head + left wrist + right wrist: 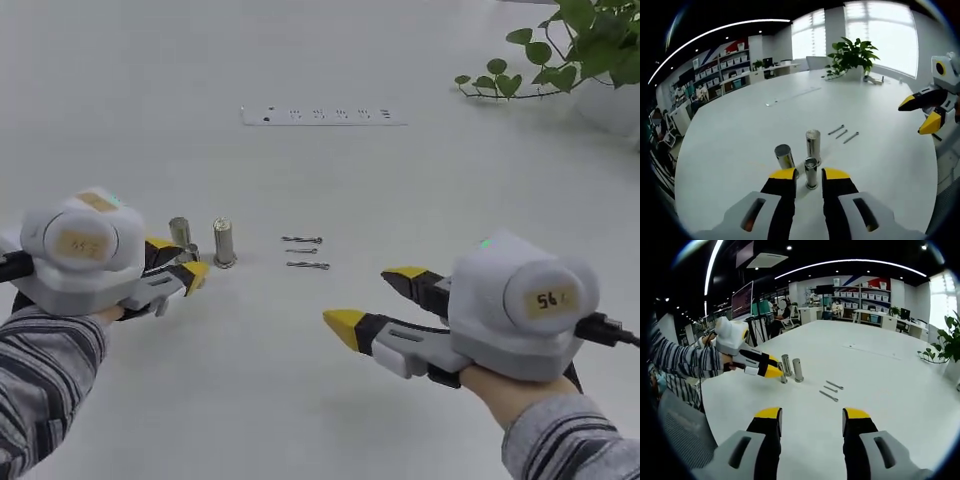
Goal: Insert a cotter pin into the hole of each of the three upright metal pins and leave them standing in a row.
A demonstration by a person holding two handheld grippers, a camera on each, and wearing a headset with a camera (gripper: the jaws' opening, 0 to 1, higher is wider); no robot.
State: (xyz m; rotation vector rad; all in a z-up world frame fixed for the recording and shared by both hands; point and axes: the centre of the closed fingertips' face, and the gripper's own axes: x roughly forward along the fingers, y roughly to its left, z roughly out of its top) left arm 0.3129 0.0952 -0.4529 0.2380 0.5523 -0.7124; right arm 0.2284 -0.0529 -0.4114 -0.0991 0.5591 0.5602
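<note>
Three upright metal pins stand close together at the left: a tall one [224, 243], another [180, 232] behind my left gripper [180, 256], and a shorter one [811, 172]. The shorter pin stands between the left gripper's [809, 175] yellow tips, which are open and narrowly apart from it. The other two pins [785, 156] [813, 145] stand just beyond. Three cotter pins [305, 252] lie flat to the right of the metal pins [798, 369]. My right gripper [375, 298] hovers open and empty, nearer me than the cotter pins [830, 390].
A white power strip [323, 116] lies at the far middle of the white table. A potted plant [570, 45] stands at the far right corner. Shelves, desks and people fill the room beyond the table.
</note>
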